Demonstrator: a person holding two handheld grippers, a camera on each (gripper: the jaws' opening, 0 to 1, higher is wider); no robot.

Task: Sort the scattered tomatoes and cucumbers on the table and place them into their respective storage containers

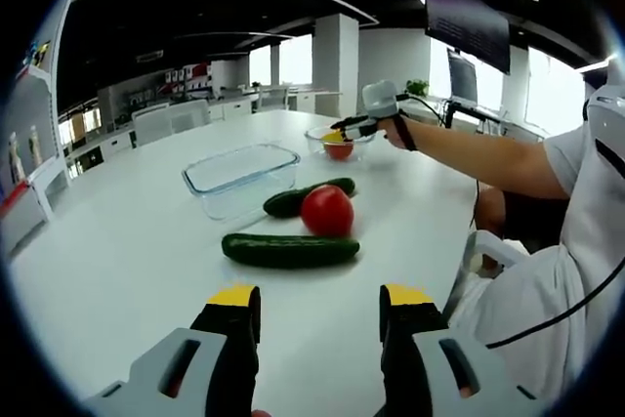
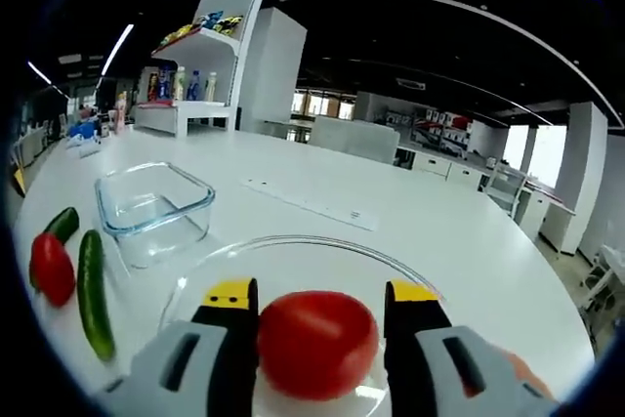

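Observation:
My left gripper [image 1: 320, 302] stands open above the white table [image 1: 117, 251], nothing between its jaws. Ahead lie a cucumber [image 1: 290, 250], a red tomato [image 1: 327, 210] and a second cucumber [image 1: 293, 201] behind it. Beyond them sits an empty rectangular glass container [image 1: 241, 178]. Further off, my right gripper [image 1: 344, 127] hangs over a round glass bowl [image 1: 317, 139] holding a tomato [image 1: 339, 150]. In the right gripper view that tomato [image 2: 314, 344] rests inside the bowl [image 2: 293, 243], between the spread jaws of the right gripper [image 2: 320, 302]. To the left are the container [image 2: 156, 207], both cucumbers [image 2: 95, 290] [image 2: 61, 225] and the other tomato [image 2: 52, 269].
A person's arm [image 1: 469, 155] reaches across the table's right side, their body at the right edge. A flat white strip [image 2: 312, 204] lies on the table past the bowl. A shelf with bottles [image 2: 195, 41] stands behind the table, desks and chairs beyond.

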